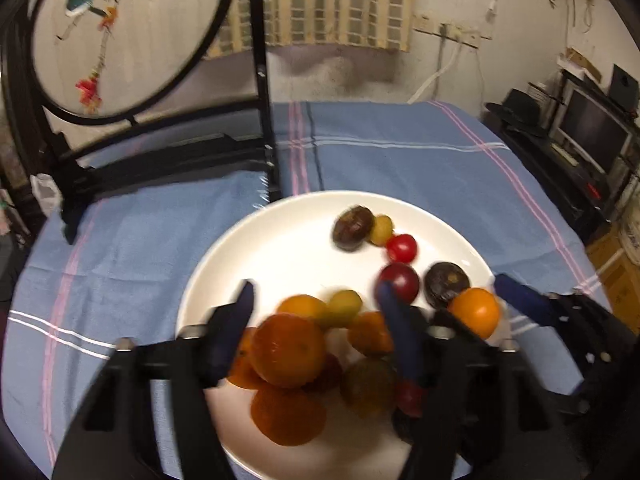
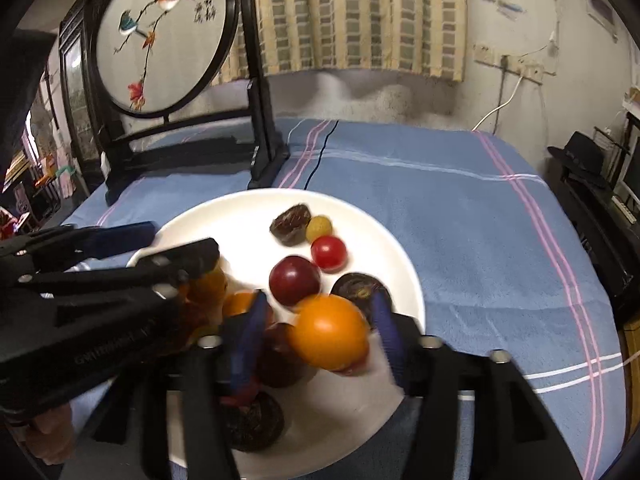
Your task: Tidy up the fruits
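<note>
- white plate (image 1: 280, 240) on the blue striped cloth (image 1: 400, 160) of the table; every fruit lies on it.
- far side of the plate, a curved row: two dark passion fruits (image 2: 291, 224), one yellow grape tomato (image 2: 319, 227), one red cherry tomato (image 2: 328, 253), one purple plum (image 2: 295, 280).
- near side of the plate — a blurred heap of oranges (image 1: 288, 350) and darker fruit; at least four oranges, exact count unclear.
- left tool (image 1: 316, 300) released, jaws spread over the heap, pads not pressing.
- right tool (image 2: 320, 312) released — one orange (image 2: 329, 332) sits between its blue fingers (image 2: 252, 328), with gaps at each side.
- a round embroidered screen (image 2: 164, 36) stands behind the plate.
</note>
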{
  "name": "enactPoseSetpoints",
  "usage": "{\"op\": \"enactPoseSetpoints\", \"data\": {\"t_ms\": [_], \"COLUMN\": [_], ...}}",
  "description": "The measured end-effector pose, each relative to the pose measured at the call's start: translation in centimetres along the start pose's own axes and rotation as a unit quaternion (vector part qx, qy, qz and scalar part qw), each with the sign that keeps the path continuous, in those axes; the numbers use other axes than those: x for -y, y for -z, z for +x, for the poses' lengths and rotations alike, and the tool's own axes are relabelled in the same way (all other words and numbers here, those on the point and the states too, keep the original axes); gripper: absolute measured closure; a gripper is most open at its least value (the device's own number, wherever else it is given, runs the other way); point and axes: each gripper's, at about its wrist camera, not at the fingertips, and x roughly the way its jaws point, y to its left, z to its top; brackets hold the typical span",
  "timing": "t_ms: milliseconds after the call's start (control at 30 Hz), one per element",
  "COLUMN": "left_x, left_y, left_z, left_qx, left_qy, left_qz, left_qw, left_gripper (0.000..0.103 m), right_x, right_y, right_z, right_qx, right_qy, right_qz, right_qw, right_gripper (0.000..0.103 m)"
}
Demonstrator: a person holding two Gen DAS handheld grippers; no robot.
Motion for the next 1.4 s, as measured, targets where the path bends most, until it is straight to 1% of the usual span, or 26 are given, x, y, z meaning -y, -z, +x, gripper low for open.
{"op": "enactPoseSetpoints", "data": {"t_ms": [100, 300, 333, 467, 567, 700, 867, 933, 967, 1133, 1200, 1300, 1400], "left_x": [0.1, -0.8, -0.9, -1.3, -1.7, -2.2, -3.0, -3.3, -3.4, -4.1, -4.2, -4.3, -4.5], "left_y": [0.3, 1.5, 1.9, 3.5, 4.9, 6.5, 8.7, 9.4, 9.7, 10.7, 10.9, 11.4, 12.0], "left_z": [-0.5, -2.0, -2.3, -3.8, -5.1, -7.1, -9.2, -9.7, -9.9, -10.4, -10.4, -9.9, -8.9], "left_qx": [0.001, -0.003, -0.004, -0.002, 0.000, 0.006, 0.010, 0.012, 0.013, 0.014, 0.014, 0.013, 0.007], "left_qy": [0.002, 0.005, 0.004, -0.007, -0.001, 0.001, 0.007, 0.006, 0.004, -0.001, -0.003, -0.011, -0.024], "left_qz": [0.010, -0.001, -0.002, -0.005, -0.009, -0.013, -0.021, -0.021, -0.020, -0.026, -0.027, -0.025, -0.026], "left_qw": [1.0000, 1.0000, 1.0000, 1.0000, 1.0000, 0.9999, 0.9997, 0.9997, 0.9997, 0.9996, 0.9995, 0.9996, 0.9993], "left_gripper": [0.036, 0.036, 0.034, 0.027, 0.026, 0.021, 0.019, 0.017, 0.017, 0.014, 0.013, 0.010, 0.010], "right_x": [-0.1, 0.0, 0.0, -0.3, -0.8, -1.7, -2.7, -3.1, -3.3, -3.7, -3.6, -3.4, -3.2], "right_y": [0.1, 1.1, 1.4, 2.5, 3.4, 4.6, 6.1, 6.7, 7.0, 8.0, 8.4, 9.0, 9.9], "right_z": [-0.7, -2.6, -3.0, -4.6, -5.8, -7.4, -8.8, -9.1, -9.2, -9.5, -9.5, -9.3, -8.6], "right_qx": [0.006, 0.007, 0.006, -0.001, -0.006, -0.006, -0.006, -0.007, -0.007, -0.007, -0.006, -0.008, -0.019], "right_qy": [0.000, -0.002, -0.002, -0.003, 0.000, -0.004, -0.014, -0.015, -0.014, -0.015, -0.015, -0.015, -0.019], "right_qz": [-0.007, -0.008, -0.007, -0.003, -0.002, -0.003, 0.007, 0.008, 0.008, 0.010, 0.012, 0.015, 0.018], "right_qw": [1.000, 1.000, 1.000, 1.000, 1.000, 1.000, 1.000, 1.000, 1.000, 1.000, 1.000, 1.000, 0.999], "right_gripper": [0.044, 0.044, 0.043, 0.039, 0.033, 0.032, 0.031, 0.028, 0.026, 0.024, 0.018, 0.016, 0.016]}}
